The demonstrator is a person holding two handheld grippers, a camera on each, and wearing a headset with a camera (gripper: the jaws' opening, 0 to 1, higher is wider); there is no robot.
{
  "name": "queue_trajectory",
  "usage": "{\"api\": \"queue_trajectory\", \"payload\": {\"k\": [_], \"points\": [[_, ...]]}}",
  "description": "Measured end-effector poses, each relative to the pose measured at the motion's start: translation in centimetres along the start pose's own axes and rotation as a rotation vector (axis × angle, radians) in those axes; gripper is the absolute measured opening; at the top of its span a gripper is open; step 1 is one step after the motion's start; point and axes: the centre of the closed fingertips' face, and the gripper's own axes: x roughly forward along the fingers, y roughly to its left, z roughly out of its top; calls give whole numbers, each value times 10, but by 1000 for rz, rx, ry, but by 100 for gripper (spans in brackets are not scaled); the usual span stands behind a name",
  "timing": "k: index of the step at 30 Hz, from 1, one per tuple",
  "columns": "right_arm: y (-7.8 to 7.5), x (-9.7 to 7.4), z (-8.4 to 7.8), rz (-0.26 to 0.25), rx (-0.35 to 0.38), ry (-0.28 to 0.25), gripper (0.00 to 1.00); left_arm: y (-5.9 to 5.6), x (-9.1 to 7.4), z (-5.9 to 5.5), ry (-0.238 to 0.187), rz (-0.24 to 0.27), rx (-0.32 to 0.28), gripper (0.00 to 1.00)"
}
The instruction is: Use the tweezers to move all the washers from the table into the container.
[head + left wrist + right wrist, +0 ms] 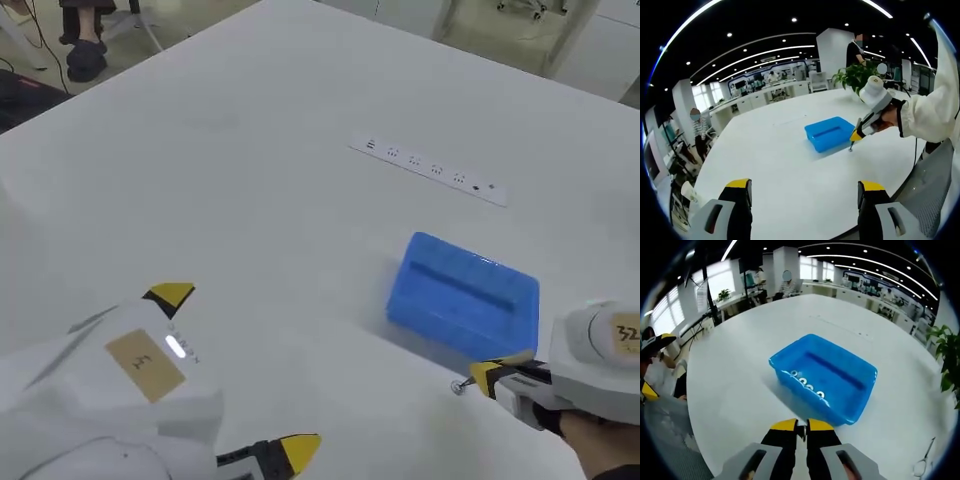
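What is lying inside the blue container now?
Four washers lie in a row inside the blue container, along its near wall. That wall covers the floor strip right behind it.

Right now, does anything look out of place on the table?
Yes. What look like the tweezers lie unused on the table, away from the blue container, while the right gripper pinches a small washer directly between its tips.

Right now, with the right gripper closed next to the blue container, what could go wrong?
1. The right gripper pinches a small metal item outside the blue container; a loose pinch could drop it on the table.
2. A low approach could knock the container's near wall and jostle the washers inside.
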Motion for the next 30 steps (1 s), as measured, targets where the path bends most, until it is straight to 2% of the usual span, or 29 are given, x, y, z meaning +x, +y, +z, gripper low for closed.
{"api": "queue_trajectory", "payload": {"k": [7,12,21,25,30], "points": [[3,-1,0,-1,4,9,1,1,-2,1,-3,3,7,89],[0,0,1,7,28,15,1,1,-3,4,-12,6,13,89],[-1,-1,1,10,31,29,0,0,-8,4,-9,4,29,89],[2,-7,1,14,34,24,0,1,-12,6,-17,11,30,89],[2,-17,6,13,36,7,0,-1,-15,2,-11,3,20,90]]}}
